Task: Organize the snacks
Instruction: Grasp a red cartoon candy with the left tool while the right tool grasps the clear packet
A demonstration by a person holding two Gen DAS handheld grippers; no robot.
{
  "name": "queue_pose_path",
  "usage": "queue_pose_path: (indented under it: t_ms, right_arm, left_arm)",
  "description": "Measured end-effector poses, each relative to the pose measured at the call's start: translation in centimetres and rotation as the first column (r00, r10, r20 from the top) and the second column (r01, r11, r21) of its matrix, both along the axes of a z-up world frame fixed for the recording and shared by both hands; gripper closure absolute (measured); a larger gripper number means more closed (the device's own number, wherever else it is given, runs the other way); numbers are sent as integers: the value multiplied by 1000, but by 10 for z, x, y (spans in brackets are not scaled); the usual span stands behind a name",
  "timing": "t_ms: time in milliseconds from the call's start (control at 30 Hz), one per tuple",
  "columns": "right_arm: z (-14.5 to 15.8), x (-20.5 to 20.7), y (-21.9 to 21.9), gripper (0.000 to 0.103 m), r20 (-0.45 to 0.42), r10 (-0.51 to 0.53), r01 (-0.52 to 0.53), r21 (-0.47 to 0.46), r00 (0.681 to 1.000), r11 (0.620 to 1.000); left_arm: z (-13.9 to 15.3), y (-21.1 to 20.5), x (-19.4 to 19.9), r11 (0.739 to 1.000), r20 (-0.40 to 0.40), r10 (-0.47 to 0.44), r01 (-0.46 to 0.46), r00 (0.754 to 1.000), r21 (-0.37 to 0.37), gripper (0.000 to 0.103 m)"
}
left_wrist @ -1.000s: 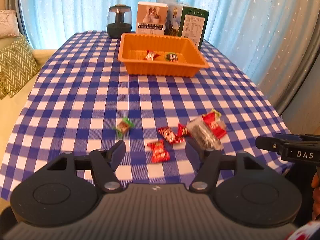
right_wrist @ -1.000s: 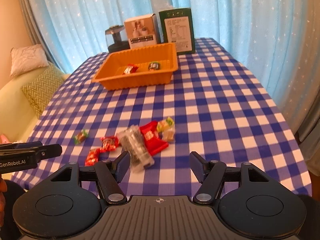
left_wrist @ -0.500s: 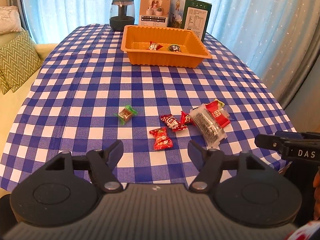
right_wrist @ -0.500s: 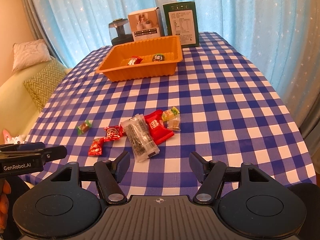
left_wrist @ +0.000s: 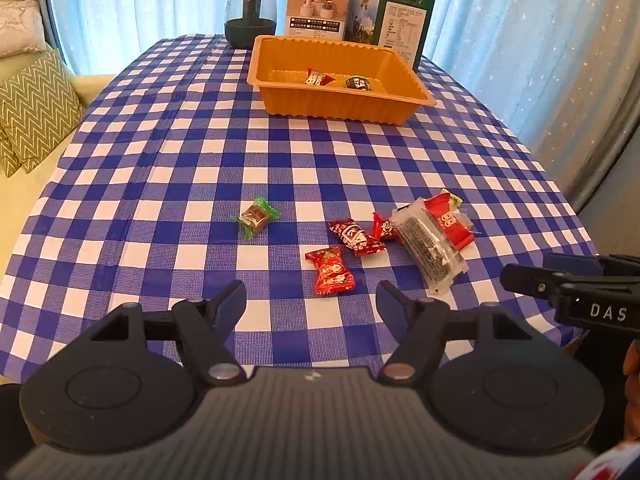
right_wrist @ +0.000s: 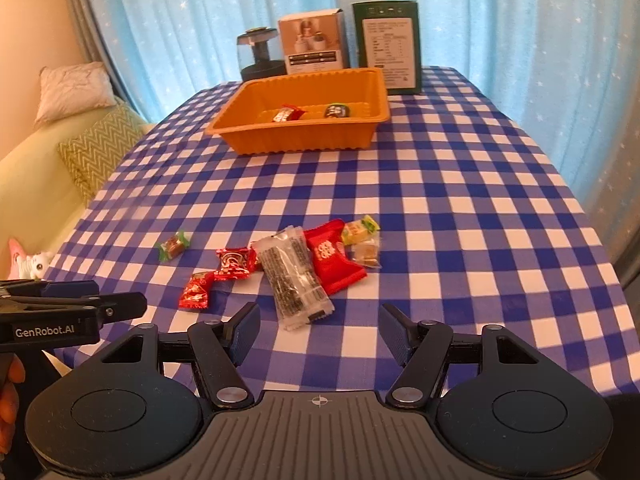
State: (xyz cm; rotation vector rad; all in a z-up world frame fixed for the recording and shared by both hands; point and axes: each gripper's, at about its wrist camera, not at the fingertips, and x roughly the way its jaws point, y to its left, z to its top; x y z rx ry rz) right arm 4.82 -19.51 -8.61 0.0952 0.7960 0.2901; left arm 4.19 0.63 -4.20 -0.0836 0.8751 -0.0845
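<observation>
An orange tray [left_wrist: 340, 110] [right_wrist: 296, 140] stands at the far end of the checked table, holding a red candy [left_wrist: 318, 77] and a dark green one [left_wrist: 359, 83]. Loose snacks lie near the front edge: a green-wrapped candy [left_wrist: 256, 216] [right_wrist: 174, 244], two red candies [left_wrist: 330, 270] [left_wrist: 354, 236], a clear packet with dark contents [left_wrist: 430, 248] [right_wrist: 294, 276], a red packet [right_wrist: 332, 258] and a yellow-green candy [right_wrist: 360, 230]. My left gripper [left_wrist: 311, 296] hovers open just short of the nearest red candy. My right gripper [right_wrist: 319, 314] hovers open just short of the clear packet. Neither holds anything.
Behind the tray stand a dark jar [left_wrist: 250, 16], a white box [left_wrist: 318, 8] and a green box [left_wrist: 400, 20]. A sofa with patterned cushions [left_wrist: 36, 108] lies left of the table. Blue curtains hang behind and to the right.
The left jaws stand slightly wider than before. Both views have shifted a little against the table. No snack has moved.
</observation>
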Motion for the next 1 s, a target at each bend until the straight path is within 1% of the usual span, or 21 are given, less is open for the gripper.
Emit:
queue_pose_path:
  t_ms: [200, 300, 600, 633, 667, 733, 1000]
  right_arm:
    - [-12, 15, 13, 38, 3, 49, -49, -13, 999, 999]
    - [-17, 23, 20, 38, 22, 72, -71, -28, 997, 997]
    - [-38, 53, 39, 39, 9, 136, -135, -56, 991, 989]
    - [-40, 56, 40, 41, 5, 139, -138, -52, 990, 989]
    - [-42, 60, 41, 46, -1, 144, -144, -50, 990, 988]
    - [-45, 65, 45, 49, -8, 154, -154, -60, 988, 986]
    - [-55, 75, 57, 55, -9, 178, -178, -128, 984, 976]
  left_arm:
    - [-11, 3, 12, 1000, -10, 4, -4, 1000, -21, 34]
    - [-16, 4, 18, 1000, -10, 5, -5, 1000, -24, 34]
    - [-25, 9, 32, 999, -13, 13, -13, 1000, -40, 35]
    - [-26, 9, 34, 999, -13, 12, -12, 1000, -45, 34]
    - [-27, 9, 36, 999, -14, 10, -10, 1000, -48, 34]
    - [-29, 8, 39, 999, -17, 8, -8, 1000, -47, 35]
    - [-34, 6, 44, 999, -23, 4, -6, 1000, -46, 35]
